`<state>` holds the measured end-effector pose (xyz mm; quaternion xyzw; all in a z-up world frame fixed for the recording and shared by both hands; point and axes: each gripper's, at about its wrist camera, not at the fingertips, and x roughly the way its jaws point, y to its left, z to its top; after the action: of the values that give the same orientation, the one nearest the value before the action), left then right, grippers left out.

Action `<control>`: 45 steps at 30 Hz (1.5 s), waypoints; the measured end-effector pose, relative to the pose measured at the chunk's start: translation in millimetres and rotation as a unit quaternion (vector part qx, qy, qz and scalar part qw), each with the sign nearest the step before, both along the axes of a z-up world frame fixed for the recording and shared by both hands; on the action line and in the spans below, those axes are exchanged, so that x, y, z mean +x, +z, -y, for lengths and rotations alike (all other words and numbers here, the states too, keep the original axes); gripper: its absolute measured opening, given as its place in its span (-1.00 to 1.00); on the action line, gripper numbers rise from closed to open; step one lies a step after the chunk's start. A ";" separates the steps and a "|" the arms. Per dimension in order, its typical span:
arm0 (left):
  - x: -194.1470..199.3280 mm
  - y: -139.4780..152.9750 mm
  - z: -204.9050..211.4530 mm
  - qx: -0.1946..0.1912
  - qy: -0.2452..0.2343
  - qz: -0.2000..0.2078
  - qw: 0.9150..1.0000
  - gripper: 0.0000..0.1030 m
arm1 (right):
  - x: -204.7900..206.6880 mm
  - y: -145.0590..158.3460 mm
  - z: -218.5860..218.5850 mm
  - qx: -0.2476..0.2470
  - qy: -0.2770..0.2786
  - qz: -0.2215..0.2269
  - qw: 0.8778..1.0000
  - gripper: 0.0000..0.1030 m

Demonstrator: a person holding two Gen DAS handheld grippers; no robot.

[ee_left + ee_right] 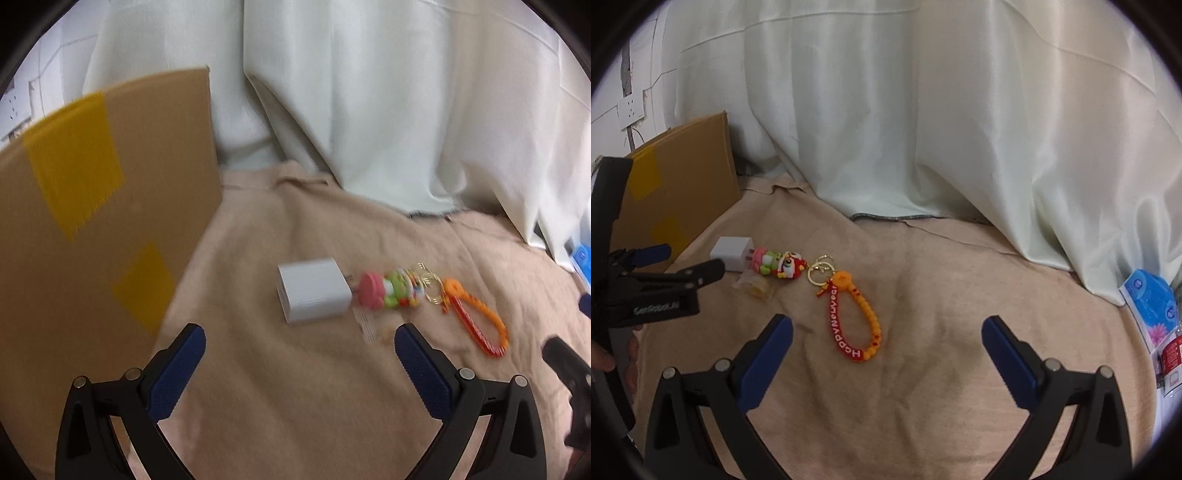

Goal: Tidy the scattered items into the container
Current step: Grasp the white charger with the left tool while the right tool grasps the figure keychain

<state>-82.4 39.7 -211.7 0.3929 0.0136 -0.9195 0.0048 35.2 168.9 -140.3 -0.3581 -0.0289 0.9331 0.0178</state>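
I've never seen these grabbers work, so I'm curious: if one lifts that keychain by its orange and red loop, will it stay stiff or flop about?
The keychain would probably flop: its strap looks like soft rubber, joined by thin gold rings. The doll would likely dangle and swing.

White curtain (886,110) drapes behind beige cloth (923,332).
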 end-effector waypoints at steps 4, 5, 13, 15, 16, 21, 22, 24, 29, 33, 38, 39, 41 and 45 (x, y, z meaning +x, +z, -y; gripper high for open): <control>-23.6 -5.6 -0.3 -0.009 0.001 -0.001 1.000 0.83 | -3.0 -0.6 3.9 -0.005 0.002 0.001 1.000 1.00; -27.1 -8.7 1.4 -0.007 0.003 0.001 1.000 0.64 | -3.6 -0.7 4.9 -0.005 0.004 0.003 1.000 1.00; -42.7 -18.3 -2.3 -0.010 -0.003 0.012 1.000 0.54 | -6.4 -0.8 11.5 -0.004 0.008 0.006 1.000 1.00; -46.1 -23.1 -3.0 -0.007 0.002 0.022 1.000 0.54 | -7.9 -0.9 12.6 -0.007 0.010 0.009 1.000 1.00; -47.7 -26.1 -3.0 -0.010 0.005 0.028 1.000 0.54 | -8.0 -0.4 13.1 -0.006 0.011 0.009 1.000 1.00; -49.9 -30.5 2.1 0.003 0.004 0.036 0.999 0.54 | -9.2 -1.3 14.9 -0.005 0.013 0.009 1.000 1.00; -48.8 -29.3 2.1 0.003 0.000 0.034 0.999 0.53 | -10.1 -2.4 14.3 -0.008 0.013 0.010 1.000 1.00; -47.5 -28.1 0.3 0.006 -0.013 0.034 0.999 0.13 | -12.3 -4.5 13.5 -0.012 0.012 0.015 1.000 1.00; -46.4 -28.9 -0.8 0.006 -0.025 0.032 0.999 0.13 | -15.4 -5.1 14.5 -0.021 0.015 0.013 1.000 1.00; -44.9 -25.5 3.3 0.014 -0.029 0.032 0.999 0.13 | -18.2 -6.4 12.6 -0.019 0.012 0.008 1.000 1.00; -34.1 -16.2 3.1 0.014 -0.042 0.026 0.999 0.13 | -32.2 -16.9 4.2 -0.017 0.008 0.020 1.000 1.00; -31.0 -13.6 3.6 0.016 -0.044 0.023 0.999 0.13 | -36.9 -20.0 2.5 -0.019 0.010 0.022 1.000 1.00; -22.6 -8.1 4.0 0.014 -0.050 0.019 0.998 0.13 | -43.8 -24.6 1.0 -0.019 0.017 0.030 0.999 1.00; -4.9 -3.8 6.9 0.015 -0.058 0.017 0.998 0.13 | -60.0 -32.1 8.2 -0.007 0.043 0.039 0.998 0.95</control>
<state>-87.3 32.8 -215.6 0.4089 0.0044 -0.9110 -0.0546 -24.8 160.7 -172.4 -0.3923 -0.0388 0.9186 -0.0263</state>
